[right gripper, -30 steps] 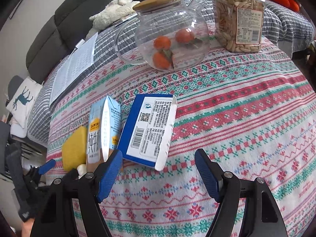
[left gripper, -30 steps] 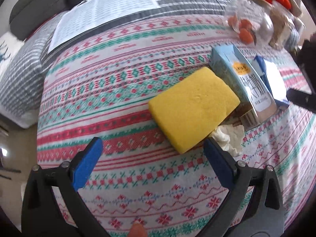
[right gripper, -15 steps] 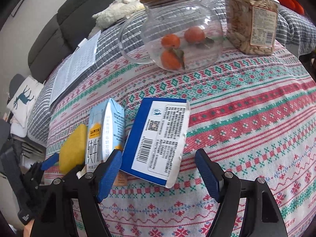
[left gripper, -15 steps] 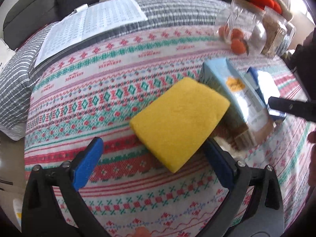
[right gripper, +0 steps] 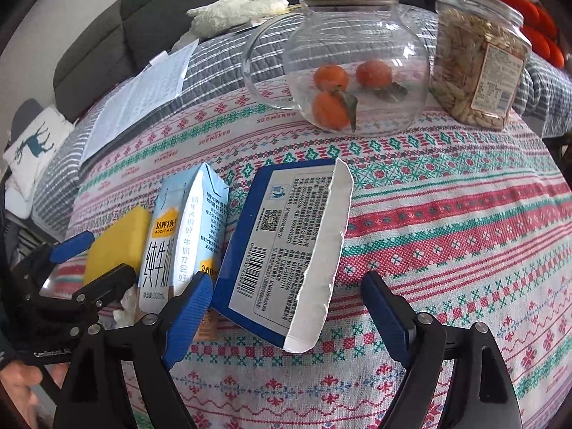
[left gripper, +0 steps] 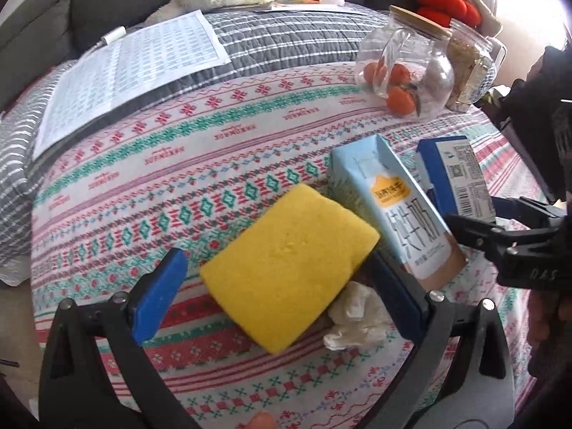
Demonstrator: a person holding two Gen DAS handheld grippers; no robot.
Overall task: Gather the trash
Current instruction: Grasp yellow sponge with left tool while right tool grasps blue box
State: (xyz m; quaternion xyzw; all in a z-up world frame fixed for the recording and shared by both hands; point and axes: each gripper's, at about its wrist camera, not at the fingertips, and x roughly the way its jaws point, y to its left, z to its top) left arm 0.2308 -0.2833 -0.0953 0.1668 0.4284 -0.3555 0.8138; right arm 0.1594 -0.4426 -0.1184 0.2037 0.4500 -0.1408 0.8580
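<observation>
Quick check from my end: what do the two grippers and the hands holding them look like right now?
Both the left gripper and the right gripper have black frames with silver screws and blue ribbed finger pads. White lettering marks the left gripper's body. A dark sleeve covers the right arm.

Tablecloth [right gripper: 447, 221]: white ground with bands of red, green and pink knit-style motifs. Sponge [left gripper: 286, 268]: plain yellow. Milk carton [left gripper: 400, 211]: pale blue, with an orange-yellow badge and grey lettering, brown at the base. Box [right gripper: 286, 246]: dark blue sides, white printed panel with black barcode. Crumpled tissue [left gripper: 354, 318]: white. Quilt [left gripper: 286, 35]: grey with white stripes. Glass jar [right gripper: 354, 71]: clear, holding orange fruit. Pads on both grippers: blue, on black frames.
</observation>
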